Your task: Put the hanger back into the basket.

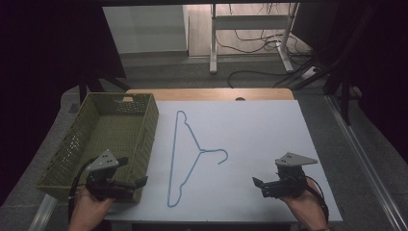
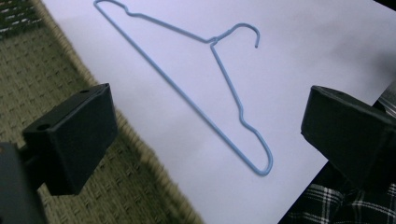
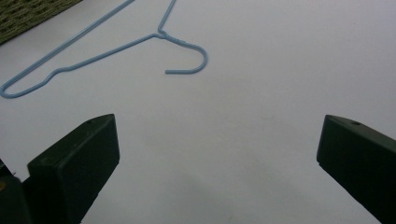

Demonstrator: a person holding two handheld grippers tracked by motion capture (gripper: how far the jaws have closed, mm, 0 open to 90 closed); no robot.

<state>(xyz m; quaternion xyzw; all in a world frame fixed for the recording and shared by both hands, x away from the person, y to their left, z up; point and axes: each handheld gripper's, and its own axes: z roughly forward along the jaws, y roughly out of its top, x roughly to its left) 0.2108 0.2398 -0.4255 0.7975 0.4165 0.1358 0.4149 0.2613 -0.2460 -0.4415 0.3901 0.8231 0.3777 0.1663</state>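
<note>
Lying flat: thin blue wire hanger (image 1: 185, 159); both hand-held grippers spread, empty.

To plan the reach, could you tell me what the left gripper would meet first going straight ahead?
Probably the blue hanger: the left gripper, jaws open, looks over bare white tabletop toward it. Height above the table is unclear.

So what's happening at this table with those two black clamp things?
A person sits at the table holding a gripper in each hand. The left gripper hovers by the near corner of a green basket, and the right gripper hangs over the white sheet. Both have their jaws wide open and hold nothing. A blue wire hanger lies flat on the sheet between them, beside the basket, and nobody is touching it.
</note>
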